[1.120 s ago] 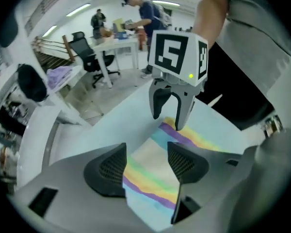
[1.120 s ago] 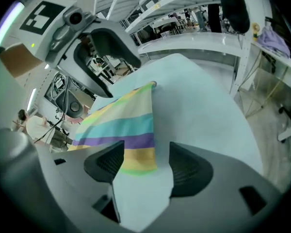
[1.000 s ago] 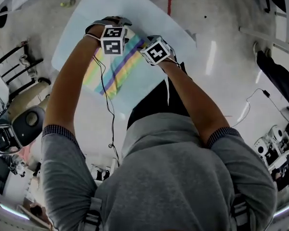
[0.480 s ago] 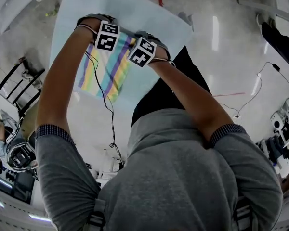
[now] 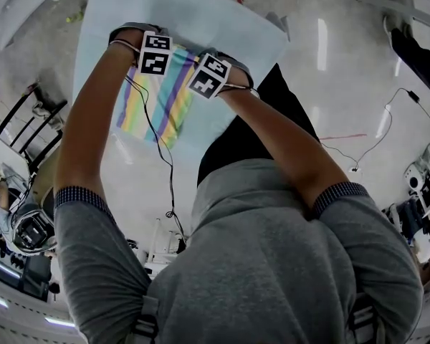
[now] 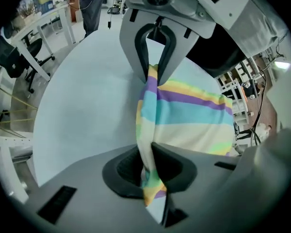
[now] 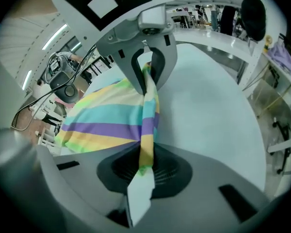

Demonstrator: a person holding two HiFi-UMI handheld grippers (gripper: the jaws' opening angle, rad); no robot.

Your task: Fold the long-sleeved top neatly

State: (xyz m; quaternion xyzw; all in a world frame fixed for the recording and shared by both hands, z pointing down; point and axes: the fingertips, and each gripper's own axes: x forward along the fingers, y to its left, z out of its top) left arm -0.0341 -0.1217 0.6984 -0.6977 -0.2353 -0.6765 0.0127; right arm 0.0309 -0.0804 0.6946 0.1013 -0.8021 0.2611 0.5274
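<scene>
The long-sleeved top [image 5: 154,110], striped in pastel yellow, purple, teal and cream, lies folded on the pale blue table [image 5: 201,13]. Both grippers point steeply down at its far edge. My left gripper [image 5: 147,45] is at the far left corner and my right gripper [image 5: 218,69] at the far right. The left gripper [image 6: 150,113] pinches a ridge of striped cloth [image 6: 194,115], and the right gripper [image 7: 146,120] likewise nips a fold of the top [image 7: 106,115]. Both pairs of jaws have just been closing, with cloth between them.
A black cable [image 5: 161,156] hangs from the left gripper across the top's near side. Chairs and stands [image 5: 29,113] crowd the floor left of the table. White work tables [image 7: 218,33] stand beyond the table's far side.
The left gripper has come down and turned at the top's far left corner. The right gripper has stayed at the far right corner. The head view has shifted slightly.
</scene>
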